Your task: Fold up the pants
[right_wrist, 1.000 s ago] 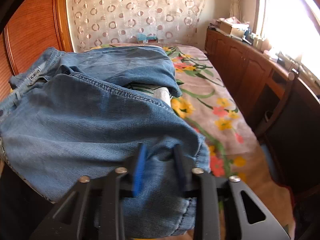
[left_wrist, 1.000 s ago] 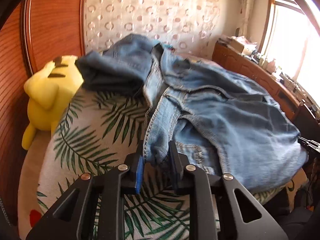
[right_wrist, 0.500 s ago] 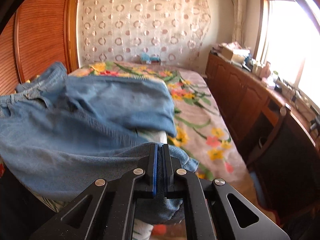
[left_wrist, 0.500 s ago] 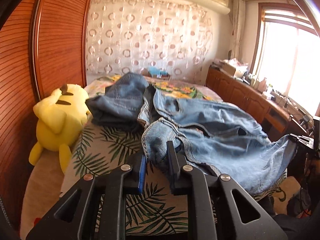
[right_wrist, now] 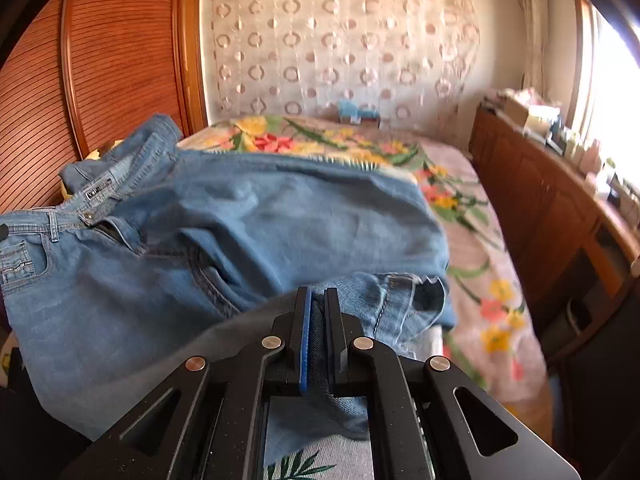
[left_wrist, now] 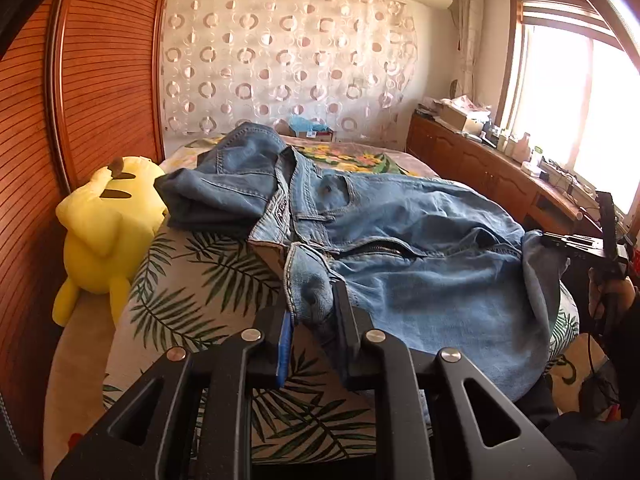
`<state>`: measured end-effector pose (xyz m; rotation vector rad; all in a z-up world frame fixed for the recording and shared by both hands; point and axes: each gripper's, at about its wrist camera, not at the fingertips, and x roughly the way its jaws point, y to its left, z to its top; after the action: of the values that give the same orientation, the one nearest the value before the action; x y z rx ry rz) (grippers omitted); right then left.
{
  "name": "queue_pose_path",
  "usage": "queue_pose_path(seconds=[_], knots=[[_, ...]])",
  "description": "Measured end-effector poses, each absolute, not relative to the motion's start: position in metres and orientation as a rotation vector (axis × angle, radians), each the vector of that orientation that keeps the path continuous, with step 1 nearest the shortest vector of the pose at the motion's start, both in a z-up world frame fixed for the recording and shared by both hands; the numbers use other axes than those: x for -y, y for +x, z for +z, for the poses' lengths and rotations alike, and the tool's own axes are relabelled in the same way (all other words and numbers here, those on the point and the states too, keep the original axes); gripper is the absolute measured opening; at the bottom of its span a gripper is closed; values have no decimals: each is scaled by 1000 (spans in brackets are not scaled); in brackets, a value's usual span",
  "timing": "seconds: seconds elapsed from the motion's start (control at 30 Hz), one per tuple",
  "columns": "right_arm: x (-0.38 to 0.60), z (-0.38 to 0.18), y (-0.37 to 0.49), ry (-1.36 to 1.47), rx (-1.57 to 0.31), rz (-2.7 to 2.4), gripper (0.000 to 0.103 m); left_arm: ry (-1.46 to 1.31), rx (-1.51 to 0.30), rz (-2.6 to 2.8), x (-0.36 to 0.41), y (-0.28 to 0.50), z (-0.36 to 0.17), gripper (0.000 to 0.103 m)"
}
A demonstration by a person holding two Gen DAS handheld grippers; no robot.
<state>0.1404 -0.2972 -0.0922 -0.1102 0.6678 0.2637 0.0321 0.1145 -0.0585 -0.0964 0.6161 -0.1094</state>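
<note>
Light blue jeans (left_wrist: pixel 420 248) lie spread across the near end of the bed, zip open and waistband toward the left. My left gripper (left_wrist: pixel 312 312) is shut on the waistband corner, holding it a little off the leaf-print cover (left_wrist: pixel 192 280). At the right edge of the left wrist view, my right gripper (left_wrist: pixel 554 240) holds up a leg of the jeans, a hand (left_wrist: pixel 612 292) behind it. In the right wrist view the jeans (right_wrist: pixel 240 220) fill the left half. There the right gripper (right_wrist: pixel 318 304) has its jaws opening slightly, with denim packed between the pads.
A yellow plush toy (left_wrist: pixel 100 232) leans against the slatted wooden wardrobe (left_wrist: pixel 100 80) on the left. A floral bedspread (right_wrist: pixel 460 220) covers the far bed. A cluttered low wooden cabinet (right_wrist: pixel 540 200) runs along the right under the window.
The right gripper, open around the denim a second ago, closed on it and carried it sideways. The left gripper rose and drew back with the waistband, stretching the jeans flatter.
</note>
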Motion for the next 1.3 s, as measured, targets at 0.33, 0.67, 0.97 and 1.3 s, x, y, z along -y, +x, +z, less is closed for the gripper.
queue_pose_path(seconds=[0.33,0.67,0.97,1.3], knots=[[361,-107,88,21,-621,151,45,-93,-629,-115,-110,34,-63,19],[354,-138,121,66,-713,178,45,-87,-659,-114,-107,41,-71,19],[374,-143,143,148,-750,253,16,-114,-706,-96,-117,50,-84,19],[393,-92,101,136,-592,198,6,-117,-636,-109,-117,36,-69,19]])
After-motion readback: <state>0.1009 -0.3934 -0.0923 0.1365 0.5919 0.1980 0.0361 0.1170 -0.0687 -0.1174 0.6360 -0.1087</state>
